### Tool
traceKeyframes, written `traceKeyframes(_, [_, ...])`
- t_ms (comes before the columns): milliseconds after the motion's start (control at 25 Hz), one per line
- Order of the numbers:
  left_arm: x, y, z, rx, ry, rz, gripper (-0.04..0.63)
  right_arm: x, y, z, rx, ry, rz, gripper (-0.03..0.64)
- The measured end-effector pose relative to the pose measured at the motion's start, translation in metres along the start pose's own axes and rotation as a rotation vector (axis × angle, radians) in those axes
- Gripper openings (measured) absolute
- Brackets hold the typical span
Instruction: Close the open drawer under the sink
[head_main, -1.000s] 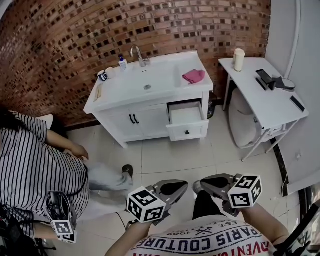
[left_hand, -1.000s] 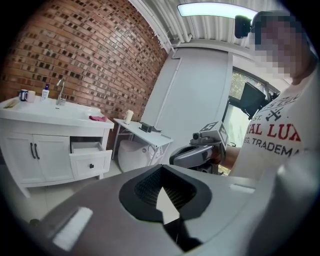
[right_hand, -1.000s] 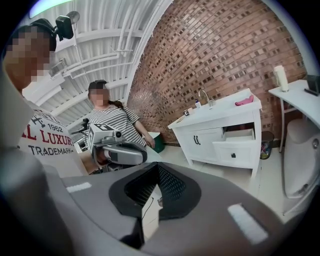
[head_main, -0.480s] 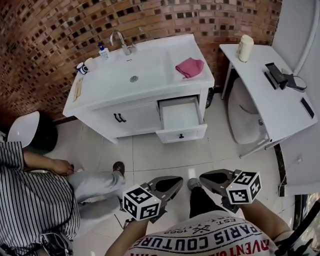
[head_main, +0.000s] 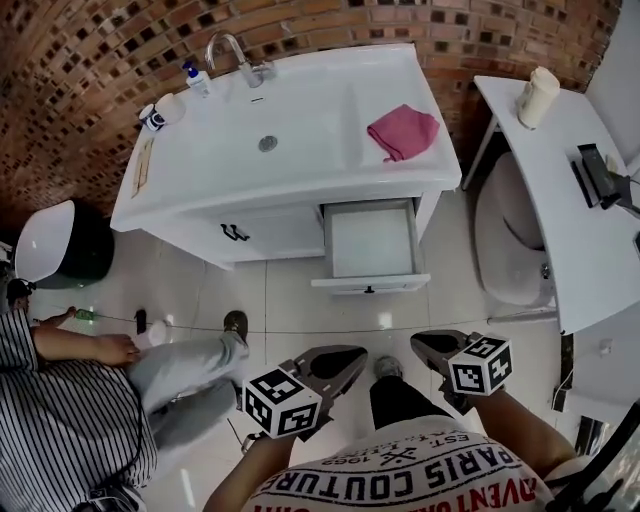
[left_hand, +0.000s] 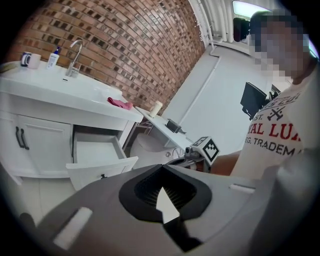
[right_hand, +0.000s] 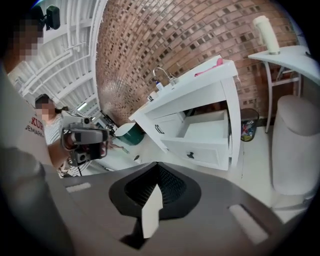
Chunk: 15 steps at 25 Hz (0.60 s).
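Observation:
The white vanity (head_main: 270, 225) stands against the brick wall. Its right-hand drawer (head_main: 370, 243) is pulled out, and I see nothing inside it. A small dark knob (head_main: 368, 289) sits on the drawer front. The drawer also shows in the left gripper view (left_hand: 95, 151) and the right gripper view (right_hand: 207, 131). My left gripper (head_main: 352, 353) and right gripper (head_main: 420, 343) hover low over the floor tiles, well short of the drawer front. Each has its jaws closed to a point, left gripper (left_hand: 161, 166) and right gripper (right_hand: 157, 164), with nothing held.
A pink cloth (head_main: 403, 132), faucet (head_main: 232, 52), soap bottle (head_main: 193, 78) and cup (head_main: 150, 117) are on the counter. A white side table (head_main: 580, 210) and grey bin (head_main: 510, 240) stand right. A seated person in stripes (head_main: 70, 420) stretches a leg left of me.
I have come closer to the vanity, which now fills the upper view. The drawer stays open. Both grippers keep their place near my body, still shut.

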<state>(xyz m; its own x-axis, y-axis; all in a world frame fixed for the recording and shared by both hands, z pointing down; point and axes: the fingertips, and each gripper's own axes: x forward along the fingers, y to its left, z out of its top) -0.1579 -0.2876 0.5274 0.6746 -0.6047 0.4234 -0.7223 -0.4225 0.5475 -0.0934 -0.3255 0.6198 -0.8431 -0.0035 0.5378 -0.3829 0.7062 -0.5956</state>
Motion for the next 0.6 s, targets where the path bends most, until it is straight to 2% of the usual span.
traceKeyframes(120, [0.007,0.015,0.003,-0.026,0.017,0.014,-0.015,0.021,-0.045,0.001,0.05,0.008,-0.075,0.008])
traceKeyframes(280, [0.011,0.037,0.004,-0.063,0.034,0.046,-0.015,0.052,-0.095,0.003,0.161,-0.005,-0.132,0.008])
traceKeyframes(600, [0.023,0.068,-0.004,-0.108,0.06,0.065,-0.015,0.096,-0.147,-0.007,0.25,0.011,-0.188,0.008])
